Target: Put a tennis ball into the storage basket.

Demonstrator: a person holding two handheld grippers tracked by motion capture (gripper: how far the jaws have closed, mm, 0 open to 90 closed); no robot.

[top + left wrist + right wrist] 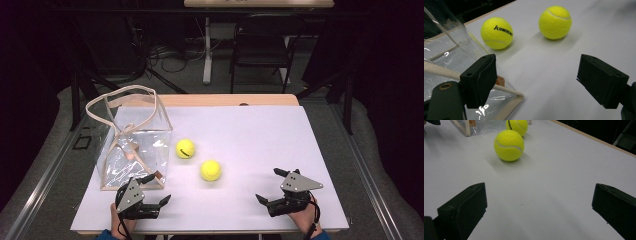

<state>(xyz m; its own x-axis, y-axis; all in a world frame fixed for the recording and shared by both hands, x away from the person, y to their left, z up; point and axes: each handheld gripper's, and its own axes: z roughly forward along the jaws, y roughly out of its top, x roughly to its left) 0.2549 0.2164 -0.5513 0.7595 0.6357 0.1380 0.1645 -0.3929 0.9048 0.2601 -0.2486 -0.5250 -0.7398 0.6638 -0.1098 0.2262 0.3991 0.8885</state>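
From my station I saw the left gripper point(156, 189) low at about seven o'clock on the white table point(260, 130), its jaws spread wide and holding nothing, one of them just beside the near corner of the clear bag point(132, 150). The bag stood upright at nine o'clock, its beige straps point(120, 100) looped above the open top. In the left gripper view a strap point(439, 70) ran behind the left-hand jaw. The right gripper point(272, 185) sat at five o'clock, also gaping wide and empty, over bare table. Two yellow tennis balls lay between them, near the middle: the printed ball point(185, 148) close by the bag's right side, lettered "kawasaki" in the left gripper view point(497, 33), and the plain ball point(211, 170) toward four o'clock of it, apart from it and nearer my right gripper point(509, 145).
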